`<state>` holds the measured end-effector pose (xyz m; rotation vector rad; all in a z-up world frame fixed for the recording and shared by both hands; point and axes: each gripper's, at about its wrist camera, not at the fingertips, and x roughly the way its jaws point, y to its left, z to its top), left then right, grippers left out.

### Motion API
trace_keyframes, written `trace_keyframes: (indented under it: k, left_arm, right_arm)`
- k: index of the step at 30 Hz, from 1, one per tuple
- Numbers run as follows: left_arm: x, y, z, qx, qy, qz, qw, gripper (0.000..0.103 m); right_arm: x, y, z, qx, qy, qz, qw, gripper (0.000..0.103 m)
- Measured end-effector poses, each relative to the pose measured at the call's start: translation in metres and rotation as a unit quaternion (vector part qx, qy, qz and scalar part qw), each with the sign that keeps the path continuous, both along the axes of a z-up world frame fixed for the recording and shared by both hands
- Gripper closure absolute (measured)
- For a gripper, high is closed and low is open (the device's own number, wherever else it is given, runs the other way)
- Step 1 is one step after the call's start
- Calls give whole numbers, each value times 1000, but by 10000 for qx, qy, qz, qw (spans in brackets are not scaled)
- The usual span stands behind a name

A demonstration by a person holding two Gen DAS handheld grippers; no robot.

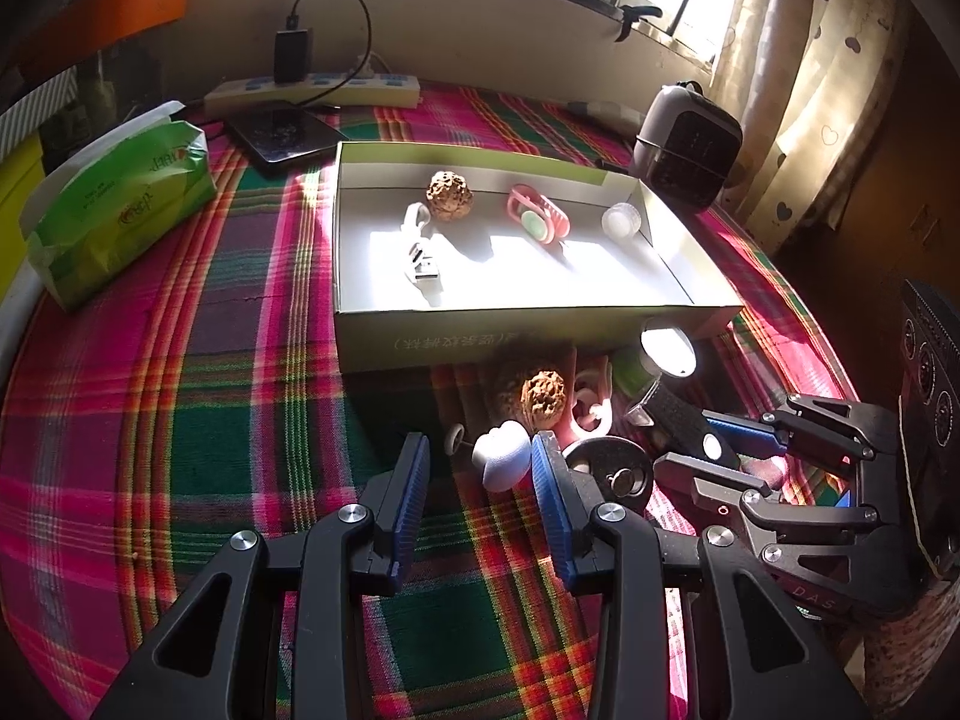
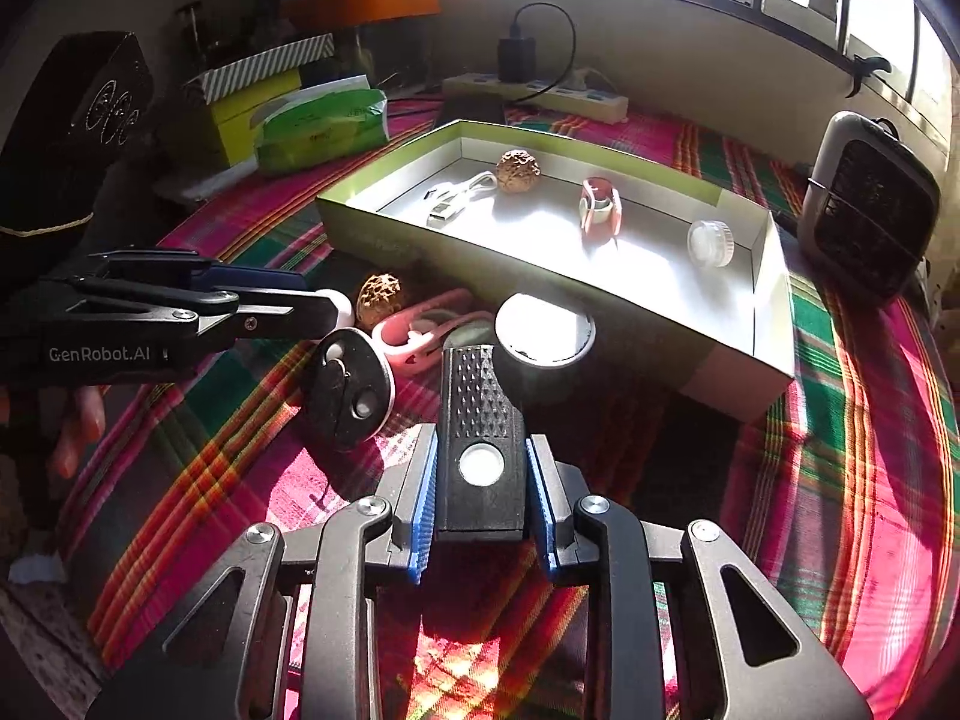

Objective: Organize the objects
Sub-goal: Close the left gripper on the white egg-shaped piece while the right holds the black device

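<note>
An open white box (image 1: 372,324) (image 2: 762,354) on the plaid cloth holds a walnut (image 1: 449,194), a white USB cable (image 1: 420,258), a pink clip (image 1: 537,217) and a small clear cap (image 1: 621,221). My left gripper (image 1: 480,468) is open around a small white earbud case (image 1: 503,462), which touches the right finger. My right gripper (image 2: 480,480) is shut on a black flashlight (image 2: 480,420) with a white button. A second walnut (image 1: 543,394) (image 2: 377,294), a pink clip (image 2: 420,336) and a dark round disc (image 2: 348,390) lie in front of the box.
A green tissue pack (image 1: 120,204) lies at the left. A power strip (image 1: 312,87) with a charger and a dark tablet (image 1: 282,135) sit behind the box. A small fan heater (image 1: 687,147) (image 2: 870,204) stands at the right. A jar with a white lid (image 2: 543,330) stands by the box.
</note>
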<state>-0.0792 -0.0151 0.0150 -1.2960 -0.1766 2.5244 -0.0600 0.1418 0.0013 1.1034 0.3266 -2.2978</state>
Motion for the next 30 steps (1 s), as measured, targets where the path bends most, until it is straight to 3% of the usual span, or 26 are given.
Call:
trace_keyframes:
  k: [23,30]
  left_arm:
    - [-10,7,-6,-429,52,154,9989,70]
    - [-11,2,-6,-269,58,250,9993,73]
  right_arm:
    - [3,8,1,-102,-42,-169,9998,75]
    - [3,8,0,-96,-36,-170,9998,75]
